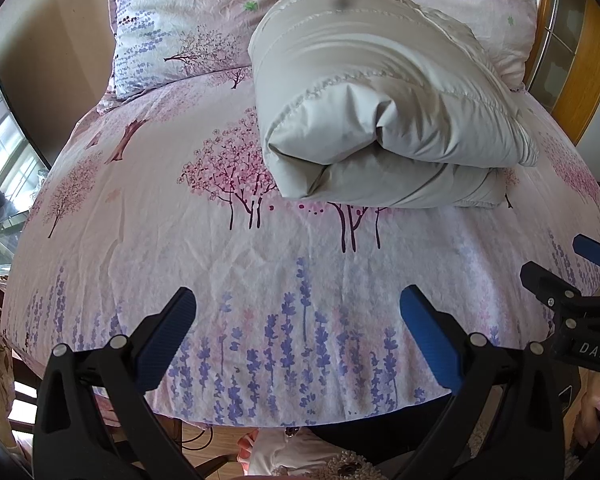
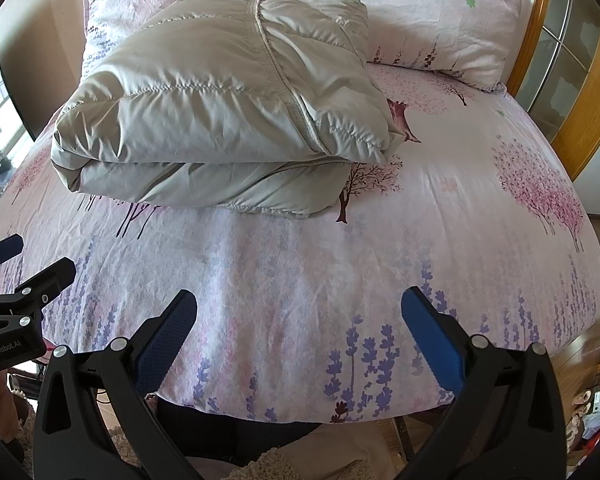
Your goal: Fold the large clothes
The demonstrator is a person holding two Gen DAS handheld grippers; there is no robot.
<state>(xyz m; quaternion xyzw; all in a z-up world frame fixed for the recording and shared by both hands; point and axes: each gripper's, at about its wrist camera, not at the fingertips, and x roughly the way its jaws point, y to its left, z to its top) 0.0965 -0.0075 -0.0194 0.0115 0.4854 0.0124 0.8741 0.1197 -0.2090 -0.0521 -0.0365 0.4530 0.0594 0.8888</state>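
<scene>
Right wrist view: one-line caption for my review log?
Folded grey padded jacket resting on the floral bedsheet, right gripper open and empty above the near edge.

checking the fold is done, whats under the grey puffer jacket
The folded grey quilted puffer jacket lies on the pink floral bedsheet, its own lower layers tucked beneath. Anything else under it is covered.

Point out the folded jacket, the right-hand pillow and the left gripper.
jacket point(image 2: 220, 120): right wrist view, top quilted panel of the folded bundle.
pillow point(image 2: 432, 20): right wrist view, its floral face at the headboard.
left gripper point(image 1: 298, 332): left wrist view, midway between its open fingers.
</scene>
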